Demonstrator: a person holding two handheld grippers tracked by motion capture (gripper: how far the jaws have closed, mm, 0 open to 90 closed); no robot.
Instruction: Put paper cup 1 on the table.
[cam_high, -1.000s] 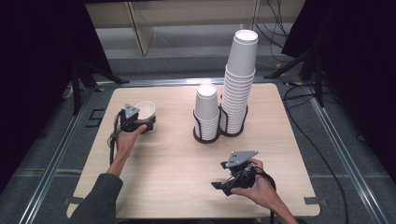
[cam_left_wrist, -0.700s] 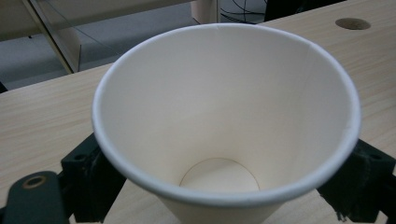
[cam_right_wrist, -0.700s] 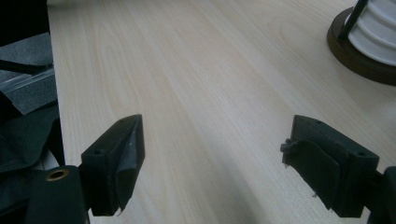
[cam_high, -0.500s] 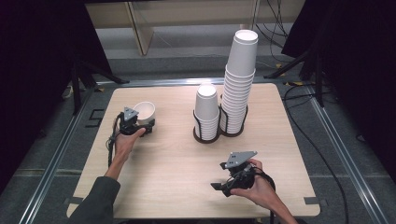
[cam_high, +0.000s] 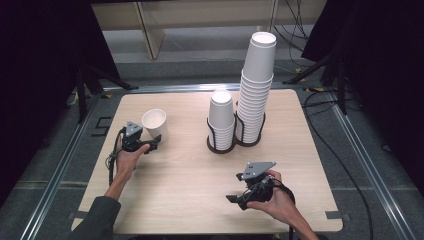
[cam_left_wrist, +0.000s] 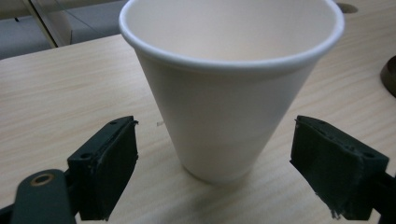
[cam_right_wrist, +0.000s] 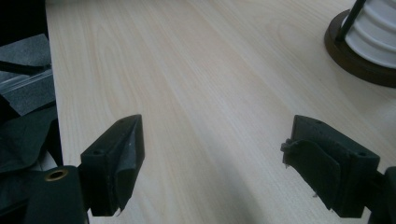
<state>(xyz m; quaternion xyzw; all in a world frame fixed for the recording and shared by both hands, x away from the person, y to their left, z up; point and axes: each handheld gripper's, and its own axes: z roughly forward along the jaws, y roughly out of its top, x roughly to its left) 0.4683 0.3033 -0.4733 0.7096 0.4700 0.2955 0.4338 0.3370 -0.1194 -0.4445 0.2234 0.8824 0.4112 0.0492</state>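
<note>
Right gripper (cam_high: 235, 199): sat low and right of centre in the high view, gripped in the person's hand at the near edge of the table (cam_high: 180, 200), its jaws spread wide and pointing toward the left of the frame.
Right gripper's load: nothing at all. In the right gripper view (cam_right_wrist: 212, 163) the two black jaws stood far apart at the bottom corners with only bare light wood between them.
Right gripper's surroundings: the dark round base of a cup holder (cam_right_wrist: 359, 58) peeked in at the upper right of the right gripper view, well apart from the jaws.
Left gripper (cam_high: 156, 141): at the left of the high view, farther up the table than the right one, held in the person's other hand, jaws parted wide.
Left gripper's contact: in the left gripper view (cam_left_wrist: 212, 163) each jaw stood clear of the cup wall, a gap of wood showing on both sides, so it touched nothing.
Paper cup (cam_left_wrist: 231, 88): upright on the table, mouth up, right between the left gripper's open jaws; in the high view it stood at upper left (cam_high: 154, 125).
Short cup stack (cam_high: 221, 117): centre of the high view, seated in a dark wire holder.
Tall cup stack (cam_high: 256, 85): just right of the short one, rising toward the top of the frame.
</note>
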